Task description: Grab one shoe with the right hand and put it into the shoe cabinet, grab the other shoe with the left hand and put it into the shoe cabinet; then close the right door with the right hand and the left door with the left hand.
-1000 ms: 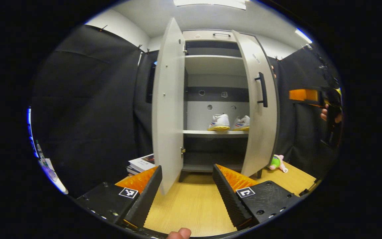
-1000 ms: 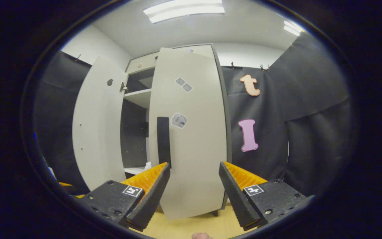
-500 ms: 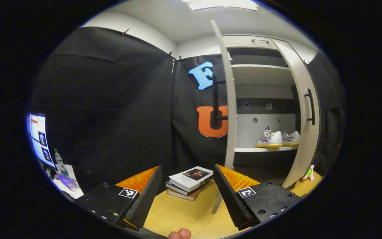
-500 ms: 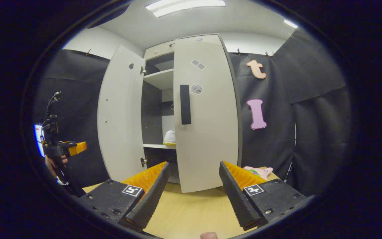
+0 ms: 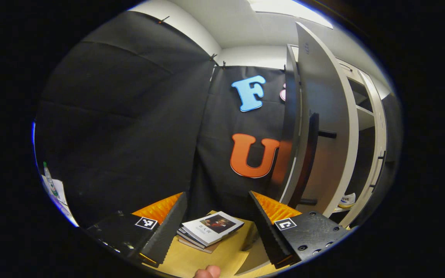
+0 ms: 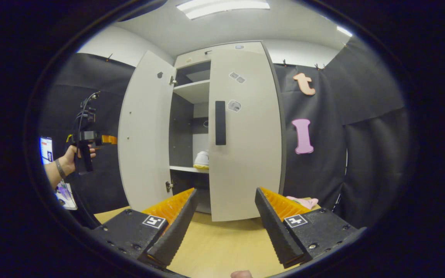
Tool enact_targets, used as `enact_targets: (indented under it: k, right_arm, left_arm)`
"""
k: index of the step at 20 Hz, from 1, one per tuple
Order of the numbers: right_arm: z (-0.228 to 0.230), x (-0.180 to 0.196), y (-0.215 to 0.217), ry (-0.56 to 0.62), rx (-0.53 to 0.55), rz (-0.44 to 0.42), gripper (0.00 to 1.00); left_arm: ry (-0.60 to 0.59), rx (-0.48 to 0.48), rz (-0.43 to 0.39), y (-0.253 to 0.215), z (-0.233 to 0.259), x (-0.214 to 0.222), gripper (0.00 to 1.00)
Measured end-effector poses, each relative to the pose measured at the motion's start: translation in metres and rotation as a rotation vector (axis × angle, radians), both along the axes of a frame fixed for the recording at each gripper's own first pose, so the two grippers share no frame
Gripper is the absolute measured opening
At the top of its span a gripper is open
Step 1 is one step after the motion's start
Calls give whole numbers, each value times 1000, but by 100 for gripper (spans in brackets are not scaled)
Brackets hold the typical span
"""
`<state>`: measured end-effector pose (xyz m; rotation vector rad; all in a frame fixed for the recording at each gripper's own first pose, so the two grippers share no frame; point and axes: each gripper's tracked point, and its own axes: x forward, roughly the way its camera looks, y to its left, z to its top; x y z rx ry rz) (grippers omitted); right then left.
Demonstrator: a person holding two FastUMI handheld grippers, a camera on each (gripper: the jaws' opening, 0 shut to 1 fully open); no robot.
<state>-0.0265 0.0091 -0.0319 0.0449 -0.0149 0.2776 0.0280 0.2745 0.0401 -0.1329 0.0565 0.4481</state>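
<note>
In the right gripper view the pale shoe cabinet (image 6: 191,90) has its right door (image 6: 245,135), with a dark handle (image 6: 220,122), swung across the right half, shut or nearly so. The left door (image 6: 145,131) stands wide open. A white shoe (image 6: 202,159) sits on the middle shelf in the gap. My right gripper (image 6: 226,193) is open and empty, a little in front of the right door. My left gripper (image 6: 91,137), held by a hand, hovers left of the open left door. In the left gripper view my left gripper (image 5: 218,195) is open, facing the left door's (image 5: 323,127) outer side and handle (image 5: 310,154); a shoe (image 5: 348,199) peeks past it.
A stack of books (image 5: 209,229) lies on the wooden table (image 6: 222,243) just beyond the left fingers. A pink plush toy (image 6: 301,201) lies to the right of the cabinet. Black cloth walls close in both sides.
The left gripper has swung left, from facing the cabinet's inside to the outer side of the left door. The right gripper has drawn back slightly from the right door.
</note>
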Motion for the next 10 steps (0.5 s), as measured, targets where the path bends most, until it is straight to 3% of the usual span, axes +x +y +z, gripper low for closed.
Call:
enact_targets:
  k: [4,7,10]
  right_arm:
    - [-1,2,-8,-4,3,-25,96]
    - [-3,7,-10,-1,4,-36,96]
    - [-2,11,-8,-2,2,-35,93]
  left_arm:
    - [-24,80,-16,-6,21,11,93]
    - [-23,13,-59,-18,16,12,92]
    - [-40,4,-93,-33,17,12,92]
